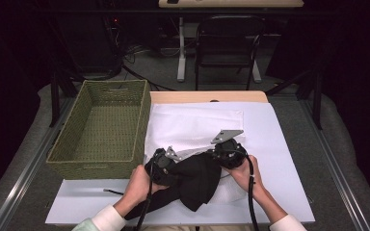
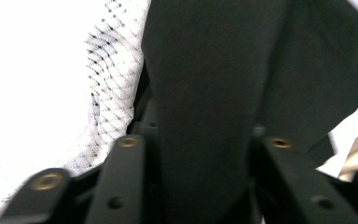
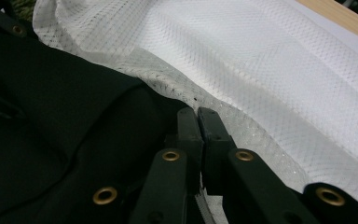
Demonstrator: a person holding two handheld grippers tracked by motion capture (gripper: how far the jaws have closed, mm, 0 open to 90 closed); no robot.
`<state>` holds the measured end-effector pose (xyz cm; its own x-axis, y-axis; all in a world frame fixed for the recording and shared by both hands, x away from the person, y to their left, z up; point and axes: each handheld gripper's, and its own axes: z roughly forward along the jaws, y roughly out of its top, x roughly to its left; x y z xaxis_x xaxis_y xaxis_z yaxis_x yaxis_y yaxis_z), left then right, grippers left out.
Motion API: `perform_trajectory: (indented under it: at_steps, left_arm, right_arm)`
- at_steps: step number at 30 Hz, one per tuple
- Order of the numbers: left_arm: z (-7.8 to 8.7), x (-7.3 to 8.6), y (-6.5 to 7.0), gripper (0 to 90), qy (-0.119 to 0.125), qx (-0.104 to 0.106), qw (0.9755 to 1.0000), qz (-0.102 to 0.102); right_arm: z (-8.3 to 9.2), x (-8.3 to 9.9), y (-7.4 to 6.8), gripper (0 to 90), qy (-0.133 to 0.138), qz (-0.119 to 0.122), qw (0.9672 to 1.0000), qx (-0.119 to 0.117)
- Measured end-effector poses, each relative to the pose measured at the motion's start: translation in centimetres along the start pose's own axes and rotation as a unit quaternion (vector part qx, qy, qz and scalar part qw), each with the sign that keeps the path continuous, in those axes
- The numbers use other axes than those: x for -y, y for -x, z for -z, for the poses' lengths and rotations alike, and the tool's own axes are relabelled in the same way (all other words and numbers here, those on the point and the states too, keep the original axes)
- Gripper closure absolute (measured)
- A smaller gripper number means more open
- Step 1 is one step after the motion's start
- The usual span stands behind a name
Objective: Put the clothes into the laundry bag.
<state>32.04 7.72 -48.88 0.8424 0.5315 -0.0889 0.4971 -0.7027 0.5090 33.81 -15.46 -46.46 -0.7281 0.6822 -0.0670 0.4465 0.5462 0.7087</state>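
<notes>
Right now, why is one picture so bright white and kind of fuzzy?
In the left gripper view, the white mesh cloth is washed out by glare and the close black cloth is blurred. The right gripper view is sharper, its mesh weave clear. The high view is dim around the table, with dark surroundings.

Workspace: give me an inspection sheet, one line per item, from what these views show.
Surface: white sheet over a wooden table.
Job's things: black cloth bunched at the near edge, lying on a white mesh fabric spread flat.
Clutter: woven green basket at left, nothing seen inside.
Grippers: left tool has black cloth between its parted jaws; whether the pads press cannot be told. Right tool has its jaws shut at the edge of the mesh beside the black cloth.
Cables: one black cable trails from each tool toward the person.
Surroundings: dark room, black chair and a desk leg behind the table.
</notes>
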Motion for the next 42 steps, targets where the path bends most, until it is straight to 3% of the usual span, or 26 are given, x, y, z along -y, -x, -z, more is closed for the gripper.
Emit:
perform_trajectory:
  at_steps: [4, 6, 9, 13, 18, 20, 26, 27, 29, 32, 35, 36, 37, 39, 42]
  left_arm:
    - [-0.4, 0.2, -0.1, 43.7, -0.015, 0.020, 0.9995, -0.020]
    - [-0.9, 0.2, -0.1, 41.6, -0.020, 0.020, 0.9993, -0.024]
    - [-1.4, 0.2, -0.2, 48.4, -0.017, 0.028, 0.9991, -0.029]
    - [-1.3, 0.1, -0.4, 62.6, -0.008, 0.030, 0.9995, -0.005]
    - [-0.1, -0.5, -0.4, 73.2, 0.013, 0.001, 0.9996, 0.026]
    - [-0.1, -0.6, -0.5, 73.2, 0.014, -0.001, 0.9993, 0.035]
    - [-0.2, -0.6, -0.5, 73.2, 0.015, -0.005, 0.9993, 0.035]
    - [-0.4, -0.7, -0.8, 73.2, 0.037, -0.022, 0.9973, 0.059]
    - [-0.8, -0.6, -0.8, 71.0, 0.034, -0.017, 0.9976, 0.058]
    - [-1.0, -0.7, -0.6, 58.6, 0.024, -0.016, 0.9986, 0.044]
    - [-1.0, -0.8, -0.2, 40.9, 0.008, -0.016, 0.9998, 0.012]
    - [-1.1, -0.8, -0.2, 36.7, -0.003, -0.005, 1.0000, 0.000]
    - [-1.2, -0.9, -0.2, 33.8, -0.007, -0.008, 0.9999, -0.002]
    - [-1.6, -0.9, -0.2, 29.0, -0.020, 0.010, 0.9996, -0.017]
    - [-2.4, -0.9, -0.2, 27.0, -0.041, 0.012, 0.9986, -0.032]
  right_arm:
    - [0.0, 0.1, 0.1, 88.4, -0.001, -0.002, 1.0000, -0.004]
    - [-0.1, 0.1, 0.1, 88.3, -0.003, -0.004, 1.0000, -0.006]
    - [-0.2, 0.1, 0.1, 88.4, -0.005, -0.005, 0.9999, -0.009]
    - [-0.3, 0.2, 0.2, 88.4, -0.008, -0.006, 0.9999, -0.012]
    - [-0.2, 0.2, 0.3, 88.4, -0.009, -0.008, 0.9998, -0.015]
    - [-0.1, 0.1, 0.4, 88.4, -0.008, -0.011, 0.9998, -0.015]
    - [0.1, 0.1, 0.4, 88.4, -0.003, -0.012, 0.9998, -0.016]
    - [0.1, 0.1, 0.4, 88.4, -0.003, -0.012, 0.9998, -0.016]
    - [0.4, 0.0, 0.4, 88.3, -0.001, -0.015, 0.9997, -0.020]
    - [0.3, 0.2, 0.5, 88.4, -0.005, -0.015, 0.9997, -0.021]
    - [0.2, 0.4, 0.6, 88.3, -0.010, -0.016, 0.9996, -0.023]
    - [0.2, 0.4, 0.6, 88.3, -0.010, -0.016, 0.9995, -0.024]
    - [0.2, 0.4, 0.6, 88.3, -0.011, -0.015, 0.9995, -0.024]
    - [0.2, 0.4, 0.5, 88.3, -0.011, -0.014, 0.9995, -0.024]
    - [0.2, 0.4, 0.5, 88.3, -0.012, -0.015, 0.9995, -0.023]
